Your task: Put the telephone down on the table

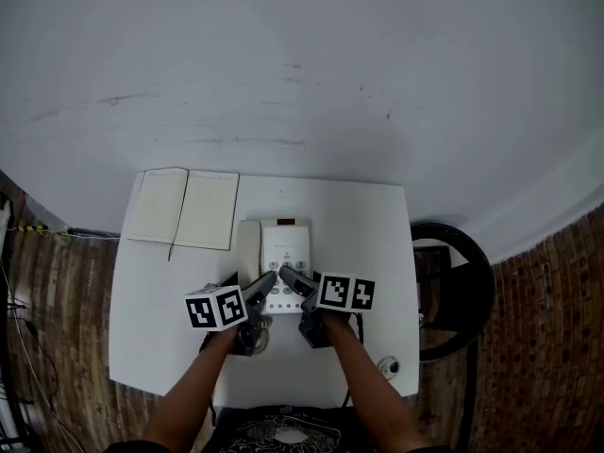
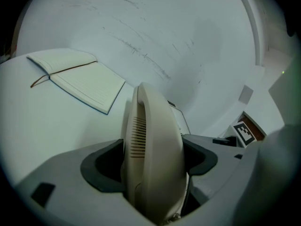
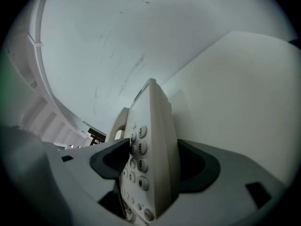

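A cream telephone (image 1: 285, 245) lies in the middle of the white table (image 1: 363, 225), its handset (image 1: 249, 248) along its left side. Both grippers meet at its near end. My left gripper (image 1: 265, 282) grips the handset (image 2: 155, 149), and both dark pads press its sides in the left gripper view. My right gripper (image 1: 289, 277) straddles the keypad side of the base (image 3: 157, 135). The left pad sits right by the number keys, the right pad stands off the casing, and the jaws are wide open.
An open notebook (image 1: 184, 208) lies at the table's far left corner, also seen as the notebook (image 2: 77, 76). A small round object (image 1: 389, 366) sits near the front right corner. A black ring-shaped stand (image 1: 455, 291) is on the brick floor to the right. A white wall rises behind.
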{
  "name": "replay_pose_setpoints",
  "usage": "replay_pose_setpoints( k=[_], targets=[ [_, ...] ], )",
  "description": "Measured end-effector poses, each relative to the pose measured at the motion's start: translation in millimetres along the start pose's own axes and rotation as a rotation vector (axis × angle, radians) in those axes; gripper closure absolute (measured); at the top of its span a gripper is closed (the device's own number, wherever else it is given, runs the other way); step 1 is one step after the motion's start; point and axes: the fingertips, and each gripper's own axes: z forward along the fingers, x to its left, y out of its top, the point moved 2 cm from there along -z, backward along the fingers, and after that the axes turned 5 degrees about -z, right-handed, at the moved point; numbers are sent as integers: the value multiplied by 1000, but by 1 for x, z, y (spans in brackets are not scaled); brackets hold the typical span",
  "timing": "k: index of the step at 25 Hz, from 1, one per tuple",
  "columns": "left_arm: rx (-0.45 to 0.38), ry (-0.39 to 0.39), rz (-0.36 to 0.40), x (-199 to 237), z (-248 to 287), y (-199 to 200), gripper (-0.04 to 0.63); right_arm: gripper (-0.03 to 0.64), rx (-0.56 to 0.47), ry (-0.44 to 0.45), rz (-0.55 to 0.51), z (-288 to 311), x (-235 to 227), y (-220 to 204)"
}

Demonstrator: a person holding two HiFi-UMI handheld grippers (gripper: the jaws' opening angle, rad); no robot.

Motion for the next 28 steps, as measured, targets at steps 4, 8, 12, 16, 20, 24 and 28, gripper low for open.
replay_pose_setpoints(
  k=[4, 8, 12, 16, 20, 24, 28],
  targets=[
    [26, -4, -2, -2, 2, -1, 232, 319, -3, -37, -22, -1, -1, 1],
    [57, 2, 23, -4, 5, -3, 233, 313, 6, -109, -59, -5, -6, 1],
    [89, 14, 53, -5, 4, -4, 232, 313, 15, -191, -148, -12, -6, 6],
    [87, 43, 97, -6, -6, -1, 232, 314, -3, -204, -158, -22, 0, 10],
    [54, 56, 132, -10, -22, 12, 232, 335, -37, -218, -196, -39, 10, 20],
    [32, 55, 217, -16, -40, 24, 233, 398, -71, -239, -274, -57, 25, 30],
    [-24, 43, 279, -29, -65, 40, 246, 425, -102, -256, -342, -75, 42, 34]
  ],
)
